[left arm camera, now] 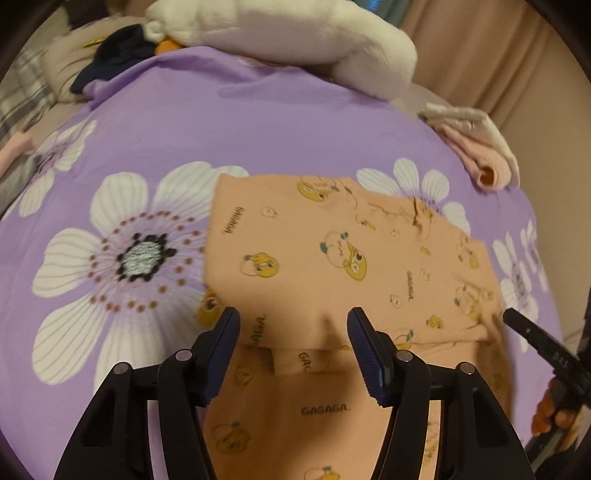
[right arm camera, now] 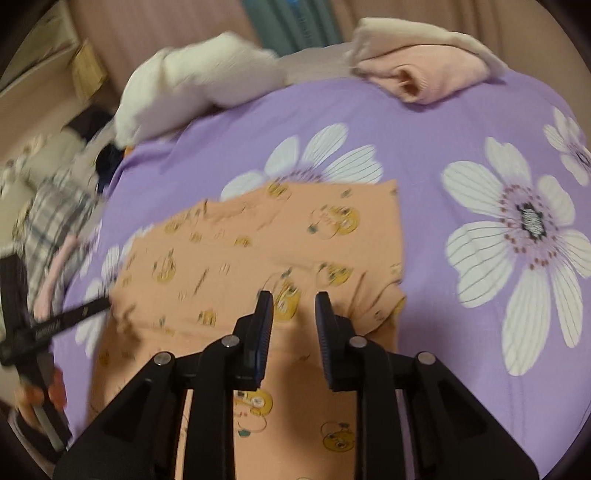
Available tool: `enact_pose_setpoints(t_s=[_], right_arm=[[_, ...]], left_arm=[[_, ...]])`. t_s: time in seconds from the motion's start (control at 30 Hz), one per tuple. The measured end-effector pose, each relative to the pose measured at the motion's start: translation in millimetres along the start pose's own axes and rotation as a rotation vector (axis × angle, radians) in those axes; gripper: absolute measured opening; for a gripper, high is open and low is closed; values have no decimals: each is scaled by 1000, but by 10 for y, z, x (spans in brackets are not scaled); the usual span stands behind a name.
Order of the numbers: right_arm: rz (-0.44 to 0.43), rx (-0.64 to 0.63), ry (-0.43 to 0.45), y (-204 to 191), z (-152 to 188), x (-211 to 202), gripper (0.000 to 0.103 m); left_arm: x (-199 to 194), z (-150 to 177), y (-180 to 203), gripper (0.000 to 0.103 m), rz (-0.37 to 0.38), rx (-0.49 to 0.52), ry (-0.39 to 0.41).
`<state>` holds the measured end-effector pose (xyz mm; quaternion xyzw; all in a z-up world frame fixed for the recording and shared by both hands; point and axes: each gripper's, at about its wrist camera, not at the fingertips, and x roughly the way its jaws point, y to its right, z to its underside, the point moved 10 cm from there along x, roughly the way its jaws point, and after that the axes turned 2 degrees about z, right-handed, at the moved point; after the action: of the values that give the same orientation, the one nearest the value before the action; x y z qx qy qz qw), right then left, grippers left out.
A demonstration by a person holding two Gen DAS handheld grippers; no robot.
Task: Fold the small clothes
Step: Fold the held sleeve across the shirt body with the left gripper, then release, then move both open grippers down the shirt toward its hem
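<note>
two hand-held grippers over one peach garment [left arm camera: 332, 251] printed with yellow cartoon chicks and "gagaga", lying part-folded on a purple flowered bedsheet [left arm camera: 155, 122]. left hand-held gripper [left arm camera: 293, 317]: jaws apart above the fold edge, nothing pinched. right hand-held gripper [right arm camera: 294, 299]: jaws set narrowly apart, nothing between the pads. no containers to be seen. white plush toy [left arm camera: 295, 33] at the far edge, folded pink and cream clothes [left arm camera: 476, 144] to the right. plaid cloth [right arm camera: 55, 214] clearer in the right wrist view; both views blurred.
</note>
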<state>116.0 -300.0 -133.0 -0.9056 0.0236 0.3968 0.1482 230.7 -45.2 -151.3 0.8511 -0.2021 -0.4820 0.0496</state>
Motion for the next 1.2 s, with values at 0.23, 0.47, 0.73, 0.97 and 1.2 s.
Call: enact_pose_setpoints(t_s=[0.23,0.47,0.73,0.97,1.2], right_arm=[[87,-79,-115,87,334,317,13],[143,-148,-70,-16,394,-14,27],[192,-246,4,-181,728,-596,51],[217,-258,46,-160,998,-966,65],[252,-255,63,-85,1187,-1156,67]], left_arm=[[198,176,-27,55,-53,51,-65],[-176,407,-71,57,5,2,-79],[-669,943,-270,68,47,-83,-70],[-904,1359,-392,74,52,-121,-87],[-965,1583,-351,74,94,-150,-97]])
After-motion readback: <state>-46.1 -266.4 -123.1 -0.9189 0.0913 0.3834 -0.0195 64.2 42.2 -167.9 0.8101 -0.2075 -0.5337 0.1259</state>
